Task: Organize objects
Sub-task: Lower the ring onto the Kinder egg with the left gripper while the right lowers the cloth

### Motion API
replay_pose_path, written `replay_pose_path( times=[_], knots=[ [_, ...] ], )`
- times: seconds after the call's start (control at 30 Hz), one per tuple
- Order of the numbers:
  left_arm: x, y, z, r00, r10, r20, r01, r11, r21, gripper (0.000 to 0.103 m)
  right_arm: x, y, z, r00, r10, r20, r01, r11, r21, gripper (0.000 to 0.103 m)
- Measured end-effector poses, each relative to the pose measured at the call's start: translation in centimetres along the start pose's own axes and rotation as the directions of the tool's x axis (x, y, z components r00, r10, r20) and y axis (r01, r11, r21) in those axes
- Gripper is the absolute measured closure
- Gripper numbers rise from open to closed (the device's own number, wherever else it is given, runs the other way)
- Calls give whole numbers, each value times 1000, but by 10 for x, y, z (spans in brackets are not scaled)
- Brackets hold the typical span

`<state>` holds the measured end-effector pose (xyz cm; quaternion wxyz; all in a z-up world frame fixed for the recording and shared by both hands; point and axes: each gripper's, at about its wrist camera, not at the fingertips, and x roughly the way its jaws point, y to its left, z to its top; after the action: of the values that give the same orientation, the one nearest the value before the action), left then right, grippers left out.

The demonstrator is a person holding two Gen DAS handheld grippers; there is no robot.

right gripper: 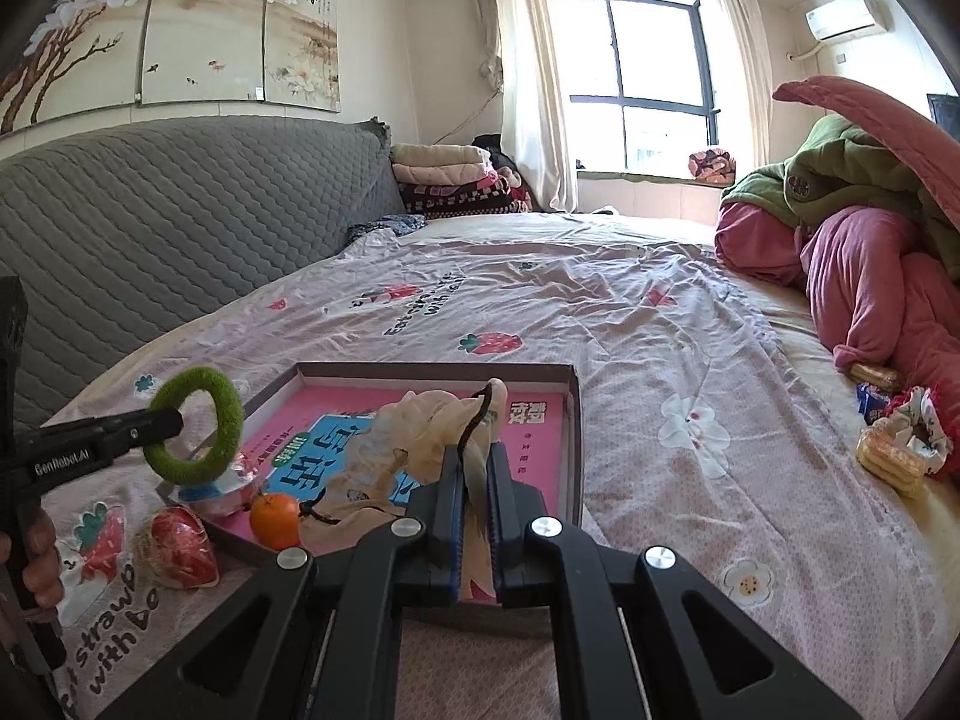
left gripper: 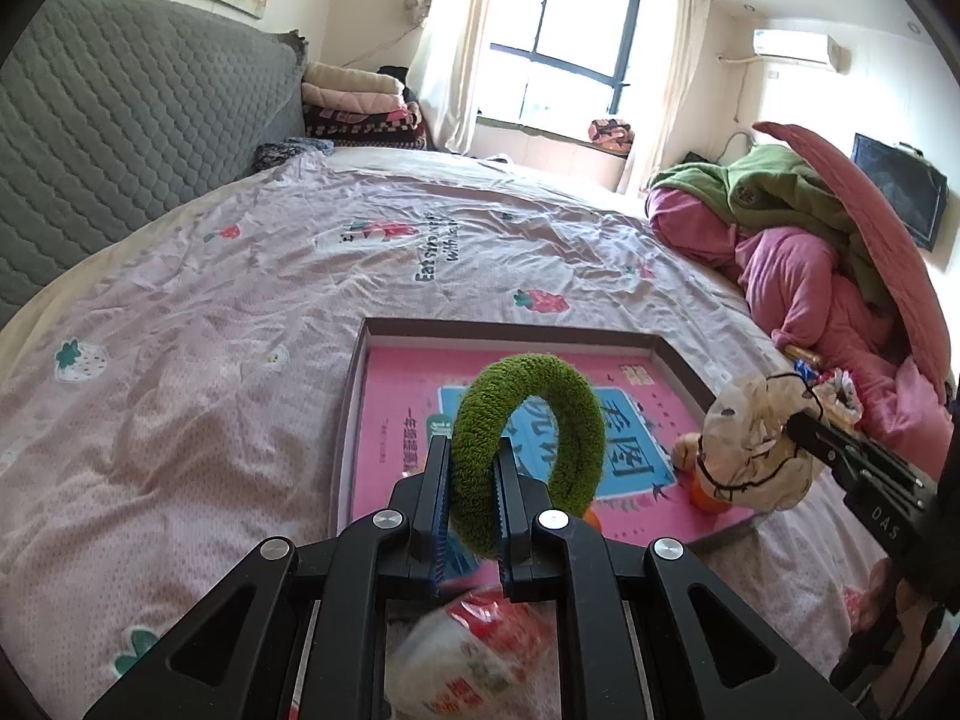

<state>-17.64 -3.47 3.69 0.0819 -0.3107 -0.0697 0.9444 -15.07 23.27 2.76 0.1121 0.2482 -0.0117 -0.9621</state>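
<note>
Clamped in the left gripper (left gripper: pixel 471 498), a fuzzy green fabric ring (left gripper: pixel 528 450) hangs light and squashy, pinched at its six o'clock rim over the shallow cardboard tray (left gripper: pixel 360 396). At three o'clock, the right gripper (right gripper: pixel 474 492) squeezes a limp, cream printed cloth pouch (right gripper: pixel 420 426), soft, best held by bunched fabric.

1 green scrunchie (left gripper: pixel 528 456), 1 cream scrunchie (left gripper: pixel 756 444), 1 floral scrunchie (right gripper: pixel 915 429), 1 orange (right gripper: pixel 275 521), 1 tray (right gripper: pixel 573 420), 2 grippers (left gripper: pixel 471 480).
</note>
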Motion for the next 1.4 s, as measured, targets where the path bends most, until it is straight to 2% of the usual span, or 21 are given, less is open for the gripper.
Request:
replay_pose_path(
  times=[0.33, 0.67, 0.93, 1.03, 1.4],
  knots=[
    [21, 22, 7, 999, 23, -36, -25, 997, -66, 90, 18, 4, 2, 1000, -13, -15, 13, 999, -39, 95],
    [43, 39, 4, 993, -12, -119, -5, 990, -142, 89, 24, 6, -2, 999, -18, -34, 16, 999, -48, 94],
    [42, 36, 4, 993, -29, -116, 12, 990, -140, 87, 28, 6, -5, 998, -25, -60, 22, 998, -52, 94],
    [42, 37, 6, 993, -32, -113, 15, 989, -148, 80, 30, 9, -6, 997, -40, -67, 36, 997, -69, 94],
    [39, 42, 7, 994, -35, -106, 16, 985, -173, 79, 30, 13, -8, 996, -51, -72, 44, 994, -97, 92]
  ],
)
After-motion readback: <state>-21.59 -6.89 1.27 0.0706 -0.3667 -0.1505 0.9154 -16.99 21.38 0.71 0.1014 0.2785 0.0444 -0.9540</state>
